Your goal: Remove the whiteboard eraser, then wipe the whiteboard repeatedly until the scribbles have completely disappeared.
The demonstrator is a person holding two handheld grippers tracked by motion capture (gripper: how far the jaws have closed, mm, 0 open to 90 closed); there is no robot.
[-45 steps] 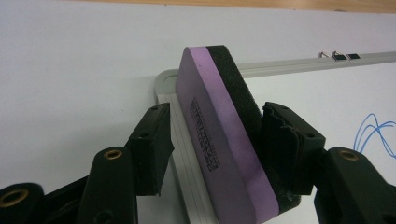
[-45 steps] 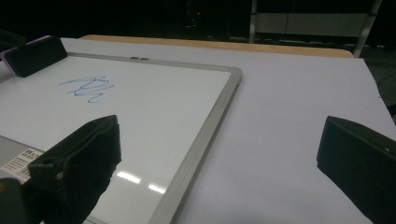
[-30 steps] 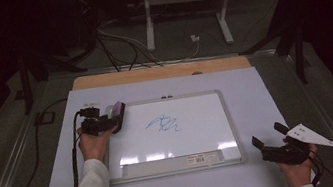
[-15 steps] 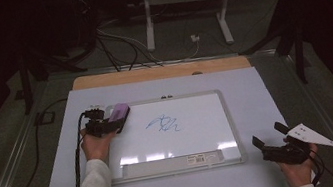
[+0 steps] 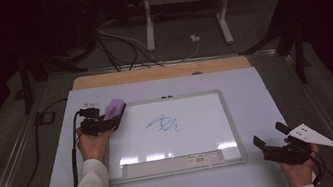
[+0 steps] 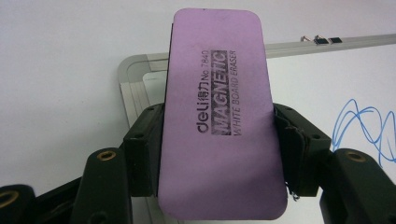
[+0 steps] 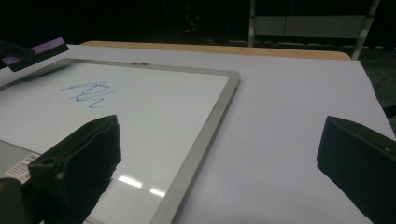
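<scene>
The left gripper holds a purple eraser over the upper left corner of the whiteboard, which lies flat on the white table. In the left gripper view the eraser sits lengthwise between the two black fingers, which pinch it on its long edges about halfway along; its printed purple face is turned up toward the camera and its far end reaches out past the fingertips, above the board's grey frame. A blue scribble lies on the board to the right of the eraser, apart from it. The right gripper rests near the table's lower right corner, just off the board's edge, with its fingers spread wide and nothing between them.
</scene>
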